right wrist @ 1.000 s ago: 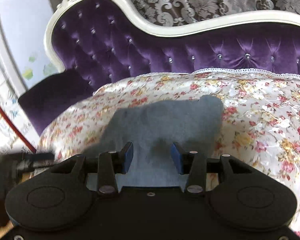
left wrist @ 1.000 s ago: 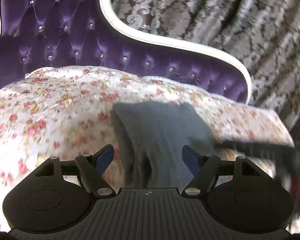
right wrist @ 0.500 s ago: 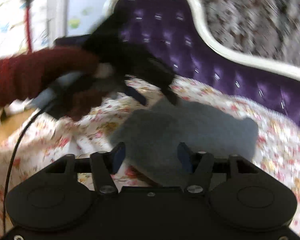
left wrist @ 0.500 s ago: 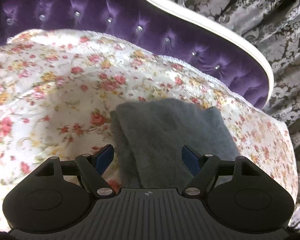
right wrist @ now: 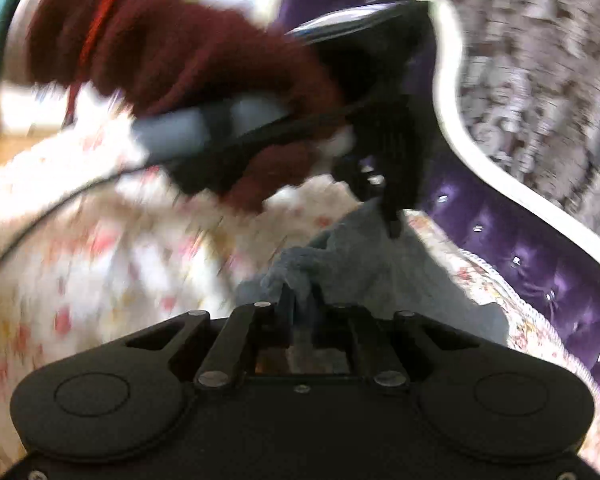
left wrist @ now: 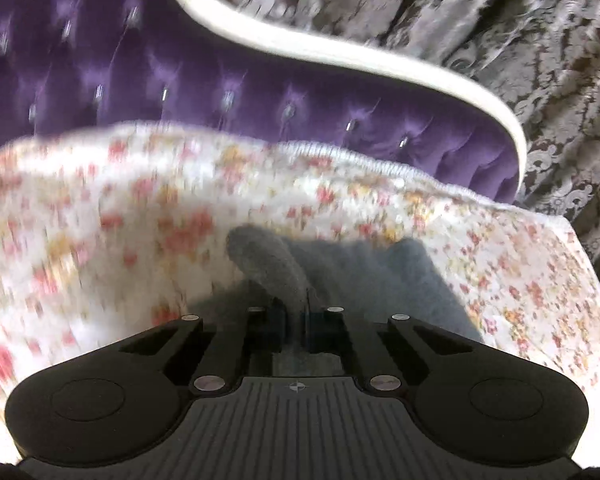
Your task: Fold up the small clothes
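A small grey knit garment [left wrist: 364, 276] lies on a floral bedspread [left wrist: 100, 232]. My left gripper [left wrist: 296, 312] is shut on a raised fold of the garment, which bulges up between the fingers. In the right wrist view my right gripper [right wrist: 300, 304] is shut on another bunched edge of the grey garment [right wrist: 352, 256]. The left gripper [right wrist: 384, 200], held by a hand in a dark red sleeve [right wrist: 180, 52], shows beyond it pinching the cloth's far side. Both views are motion-blurred.
A purple tufted headboard [left wrist: 180, 80] with a white curved frame [left wrist: 340, 48] rises behind the bed. Patterned grey curtains [left wrist: 520, 40] hang behind it. The bed's corner drops off at the right [left wrist: 580, 280]. A cable [right wrist: 40, 220] trails from the left gripper.
Both grippers were open above the flat garment; they have now closed on its edges and lifted folds of it. The left hand has moved into the right wrist view.
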Motion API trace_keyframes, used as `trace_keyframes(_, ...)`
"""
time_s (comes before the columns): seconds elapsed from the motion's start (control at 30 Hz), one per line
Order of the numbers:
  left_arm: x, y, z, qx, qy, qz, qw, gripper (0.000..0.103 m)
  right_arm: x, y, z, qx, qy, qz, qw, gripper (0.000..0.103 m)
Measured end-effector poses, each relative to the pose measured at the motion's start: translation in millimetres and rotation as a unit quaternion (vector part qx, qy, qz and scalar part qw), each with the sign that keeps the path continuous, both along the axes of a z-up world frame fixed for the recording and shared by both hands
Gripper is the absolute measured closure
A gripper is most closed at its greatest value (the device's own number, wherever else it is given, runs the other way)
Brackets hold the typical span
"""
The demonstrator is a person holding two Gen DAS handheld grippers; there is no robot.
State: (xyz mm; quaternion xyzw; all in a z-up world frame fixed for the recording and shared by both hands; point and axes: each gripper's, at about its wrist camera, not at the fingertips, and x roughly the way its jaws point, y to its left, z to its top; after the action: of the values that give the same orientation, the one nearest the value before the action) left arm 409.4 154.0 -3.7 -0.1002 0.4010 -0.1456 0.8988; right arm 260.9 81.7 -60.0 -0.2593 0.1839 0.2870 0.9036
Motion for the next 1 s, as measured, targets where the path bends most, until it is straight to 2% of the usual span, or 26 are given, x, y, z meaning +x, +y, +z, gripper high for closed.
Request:
trace_keyframes(0.03, 1.8, 1.0, 2.7, 0.003, -0.006, 0.001, 1.0000, 0.096, 1.4, -3.9, 7.2, 0.025, -0.001, -0.008, 1.000, 0.092)
trace_keyframes(0.1, 5.4, 2.2, -0.7, 0.014, -0.007, 0.009, 0.9998, 0.096, 6.1, -3.1, 12.9, 0.046, 0.010, -0.010, 0.999, 0.092)
trace_keyframes(0.17, 10.4, 0.8, -15.4, 0.028, 0.018, 0.010, 0.9994, 0.094, 13.0, 7.0, 7.3, 0.038, 0.033, -0.004, 0.999, 0.087)
trace_keyframes(0.23, 13.5, 0.3, -37.7, 0.054, 0.048, 0.018, 0.9973, 0.090, 19.8, 18.0, -8.9, 0.013, 0.068, 0.001, 0.998, 0.077)
trace_keyframes(0.27, 13.0, 1.4, -46.1, 0.066, 0.055, 0.020, 0.9961, 0.086, 22.1, 21.6, -16.3, 0.004, 0.082, 0.002, 0.997, 0.074)
trace_keyframes(0.3, 11.4, 2.4, -52.9, 0.071, 0.054, 0.020, 0.9958, 0.079, 23.9, 23.5, -21.8, -0.001, 0.093, 0.003, 0.996, 0.067)
trace_keyframes(0.37, 5.7, 7.9, -55.3, 0.059, 0.036, 0.021, 0.9974, 0.077, 21.0, 18.4, -21.7, 0.015, 0.102, 0.008, 0.995, 0.058)
trace_keyframes(0.4, 4.1, 11.2, -53.0, 0.053, 0.035, 0.026, 0.9976, 0.070, 19.2, 13.1, -18.6, 0.031, 0.110, 0.016, 0.993, 0.046)
trace_keyframes(0.43, 3.3, 14.1, -48.6, 0.052, 0.034, 0.034, 0.9975, 0.057, 17.2, 5.3, -14.1, 0.052, 0.121, 0.025, 0.991, 0.038)
trace_keyframes(0.5, -3.4, 21.1, -36.8, 0.040, 0.019, 0.047, 0.9979, 0.051, 10.3, -9.4, -5.2, 0.083, 0.128, 0.032, 0.988, 0.037)
trace_keyframes(0.57, -13.4, 29.5, -22.9, 0.012, 0.005, 0.057, 0.9983, 0.044, 5.9, -24.4, 2.8, 0.106, 0.128, 0.025, 0.986, 0.037)
trace_keyframes(0.63, -22.2, 35.7, -14.4, -0.022, 0.003, 0.062, 0.9978, 0.024, 2.9, -41.7, 10.4, 0.140, 0.133, 0.012, 0.981, 0.033)
trace_keyframes(0.73, -39.3, 40.0, -10.0, -0.058, 0.016, 0.056, 0.9967, 0.018, 6.1, -72.8, 19.6, 0.189, 0.147, -0.026, 0.971, 0.030)
trace_keyframes(0.83, -58.6, 39.4, -15.7, -0.063, 0.030, 0.045, 0.9965, 0.008, 12.7, -100.8, 22.6, 0.216, 0.158, -0.065, 0.961, 0.026)
trace_keyframes(0.9, -69.7, 39.3, -24.0, -0.075, 0.042, 0.041, 0.9955, 0.008, 17.6, -115.8, 21.4, 0.228, 0.163, -0.089, 0.956, 0.026)
trace_keyframes(1.0, -81.9, 38.0, -34.4, -0.100, 0.061, 0.033, 0.9926, 0.008, 29.1, -136.7, 21.7, 0.261, 0.178, -0.118, 0.941, 0.026)
